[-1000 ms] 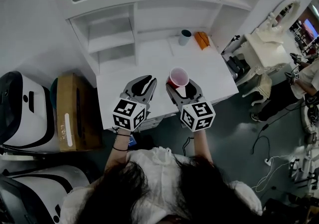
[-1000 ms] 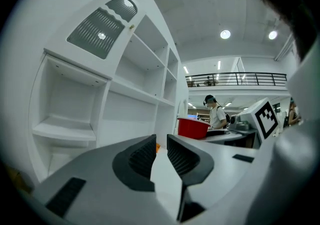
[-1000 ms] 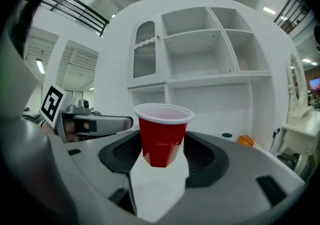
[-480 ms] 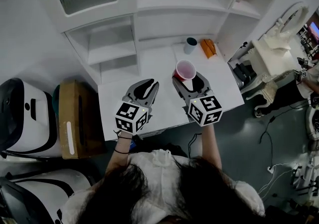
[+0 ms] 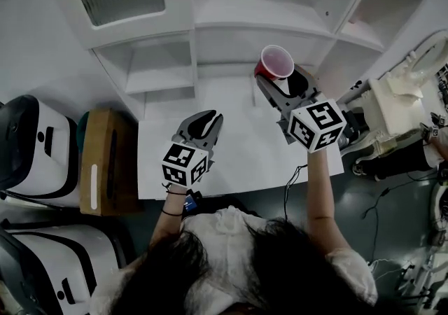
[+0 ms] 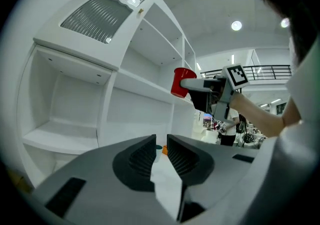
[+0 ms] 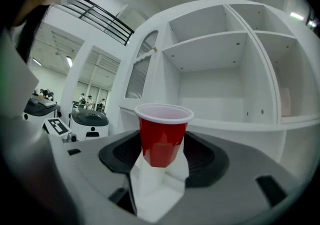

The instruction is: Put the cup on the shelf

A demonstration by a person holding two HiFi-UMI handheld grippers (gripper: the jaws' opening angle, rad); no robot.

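Robot lab/test hall: white machines (image 5: 31,152) w/ black trim by a cardboard box (image 5: 105,166), cables (image 5: 380,198) on grey floor, upper-level railing (image 6: 270,71), people (image 7: 82,100) in bkgd.

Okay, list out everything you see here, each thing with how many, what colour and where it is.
red cup: one, red with a white rim, upright, in front of the shelf unit
shelf unit: one, white, open compartments, behind the table
table: one, white, under both grippers
teal cup: one, small, at the table's back
cardboard box: one, brown, on the floor left of the table
machines: two, white and black, far left
ornate furniture: one, white, far right
right hand-held gripper: grey, jaws closed on the red cup
left hand-held gripper: grey, over the table, narrow gap between jaws, empty
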